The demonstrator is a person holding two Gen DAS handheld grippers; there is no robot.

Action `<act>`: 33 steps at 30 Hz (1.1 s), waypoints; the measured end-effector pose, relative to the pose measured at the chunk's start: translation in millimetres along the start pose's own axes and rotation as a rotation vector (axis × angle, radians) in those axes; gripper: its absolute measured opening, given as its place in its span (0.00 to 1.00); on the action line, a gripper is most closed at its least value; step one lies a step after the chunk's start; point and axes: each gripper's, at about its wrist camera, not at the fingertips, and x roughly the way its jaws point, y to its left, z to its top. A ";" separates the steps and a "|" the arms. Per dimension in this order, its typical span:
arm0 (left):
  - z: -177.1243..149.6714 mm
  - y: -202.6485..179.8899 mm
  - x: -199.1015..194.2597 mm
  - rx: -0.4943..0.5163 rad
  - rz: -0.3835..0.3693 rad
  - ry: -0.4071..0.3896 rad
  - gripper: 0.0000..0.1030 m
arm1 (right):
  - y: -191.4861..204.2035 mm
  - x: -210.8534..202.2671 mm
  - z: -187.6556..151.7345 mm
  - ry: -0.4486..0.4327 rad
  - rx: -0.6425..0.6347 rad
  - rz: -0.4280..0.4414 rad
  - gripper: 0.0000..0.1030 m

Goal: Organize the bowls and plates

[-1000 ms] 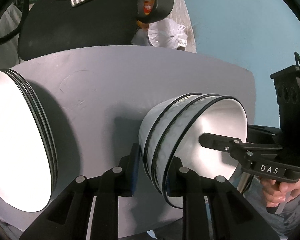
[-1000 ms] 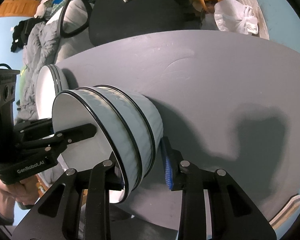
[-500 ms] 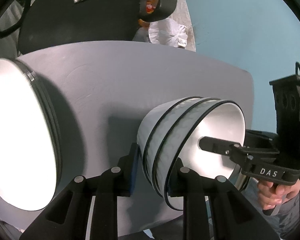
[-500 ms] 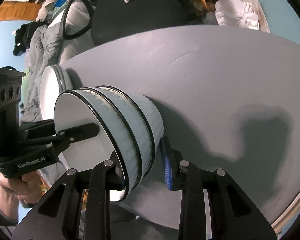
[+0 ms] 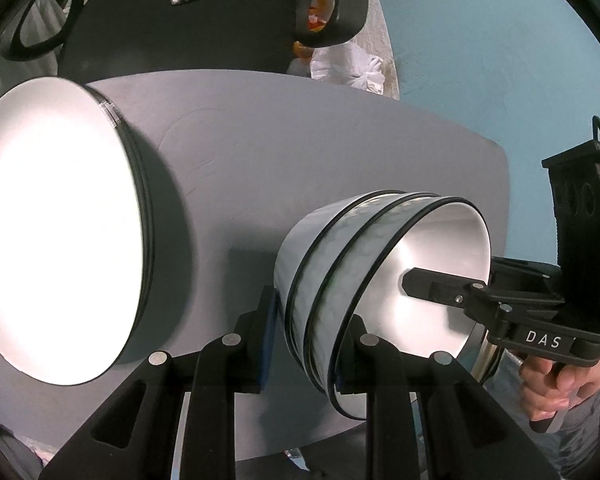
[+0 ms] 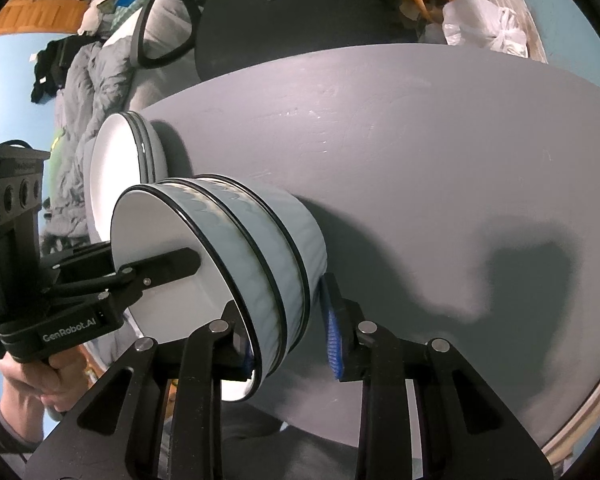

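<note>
A stack of three pale blue bowls with black rims [image 5: 340,264] [image 6: 260,248] is held over the grey table between both grippers. My left gripper [image 5: 306,340] straddles one side of the stack, one finger inside the top bowl, the other under the base. My right gripper [image 6: 288,344] straddles the opposite side the same way. Both are shut on the stack. A stack of white plates with black rims [image 5: 52,232] [image 6: 120,160] lies on the table just left of the bowls.
The grey table [image 6: 440,160] spreads to the right, with its edge near the grippers. A black chair [image 5: 172,40] with a striped cloth stands behind it. A white plastic bag [image 6: 484,28] and bedding lie beyond. The wall is blue.
The bowl stack has moved left, closer to the plates, held by both grippers. The plate stack looms larger in the left wrist view.
</note>
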 end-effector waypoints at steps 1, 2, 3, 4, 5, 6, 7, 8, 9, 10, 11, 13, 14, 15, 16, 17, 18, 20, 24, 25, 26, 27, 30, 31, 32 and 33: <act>-1.4 1.7 -0.6 -0.003 0.000 -0.002 0.21 | 2.4 1.3 0.0 0.002 -0.006 -0.004 0.26; -2.6 2.6 -0.8 -0.005 0.001 -0.004 0.21 | 4.3 2.7 -0.4 0.002 -0.007 -0.004 0.26; -4.3 3.9 -1.5 -0.006 0.001 -0.007 0.21 | 5.6 2.9 -0.6 0.004 -0.010 -0.004 0.26; -5.4 5.5 -2.5 -0.010 0.000 -0.010 0.21 | 6.4 2.6 -1.1 0.003 -0.012 -0.003 0.26; -6.6 7.2 -3.6 -0.011 0.001 -0.013 0.21 | 6.8 2.2 -1.9 0.003 -0.013 0.001 0.26; -7.4 8.7 -4.2 -0.014 0.001 -0.014 0.21 | 8.6 2.8 -2.3 0.005 -0.014 0.003 0.26; -8.8 9.4 -5.0 -0.015 0.002 -0.015 0.21 | 9.5 3.2 -2.2 0.004 -0.013 0.005 0.26; -9.9 10.9 -5.8 -0.018 0.002 -0.016 0.21 | 12.2 4.5 -2.6 0.004 -0.016 0.004 0.26; -10.5 12.1 -6.4 -0.020 0.002 -0.018 0.21 | 14.0 4.9 -3.1 0.003 -0.017 0.004 0.26; -11.1 13.0 -7.8 -0.022 0.003 -0.019 0.21 | 15.9 5.3 -3.1 0.004 -0.020 0.004 0.26; -12.2 14.4 -9.8 -0.022 0.004 -0.023 0.21 | 17.3 5.1 -3.1 0.004 -0.022 0.004 0.26; -14.4 16.6 -12.7 -0.022 0.005 -0.030 0.21 | 22.3 5.4 -3.1 0.004 -0.032 0.003 0.26; -15.5 17.9 -14.5 -0.022 0.005 -0.033 0.21 | 25.6 5.2 -2.7 0.001 -0.038 0.000 0.26; -16.5 19.6 -15.7 -0.024 0.005 -0.035 0.21 | 28.6 5.5 -2.2 0.001 -0.046 -0.002 0.26; -16.7 20.6 -16.6 -0.027 0.004 -0.036 0.21 | 31.0 6.6 -2.2 0.000 -0.048 -0.003 0.26; -17.0 21.6 -17.6 -0.028 0.005 -0.038 0.21 | 33.9 6.8 -1.7 -0.001 -0.051 -0.004 0.26; -17.5 23.3 -18.9 -0.029 0.006 -0.040 0.21 | 36.9 7.3 -0.9 -0.002 -0.057 -0.006 0.26; -18.6 26.2 -22.7 -0.029 0.008 -0.045 0.21 | 42.0 7.7 -0.1 -0.005 -0.064 -0.008 0.25; -18.0 28.6 -30.9 -0.030 0.010 -0.057 0.21 | 51.0 7.7 0.9 -0.013 -0.075 -0.006 0.25; -17.7 28.0 -32.4 -0.031 0.010 -0.060 0.21 | 53.7 7.6 1.1 -0.015 -0.077 -0.006 0.25; -17.5 28.4 -34.3 -0.031 0.011 -0.064 0.21 | 56.5 7.6 0.7 -0.017 -0.080 -0.008 0.25; -17.2 28.2 -36.1 -0.029 0.012 -0.067 0.21 | 59.6 7.6 1.0 -0.020 -0.083 -0.009 0.25; -17.6 27.0 -41.7 -0.025 0.019 -0.075 0.21 | 65.5 6.9 1.4 -0.025 -0.088 -0.010 0.25; -17.7 27.4 -44.5 -0.024 0.020 -0.079 0.21 | 68.0 6.7 1.6 -0.026 -0.093 -0.011 0.25; -17.8 27.6 -46.7 -0.023 0.025 -0.081 0.21 | 70.4 6.6 2.1 -0.027 -0.095 -0.011 0.25; -17.7 28.7 -49.2 -0.025 0.025 -0.085 0.21 | 73.1 6.2 2.8 -0.027 -0.100 -0.012 0.25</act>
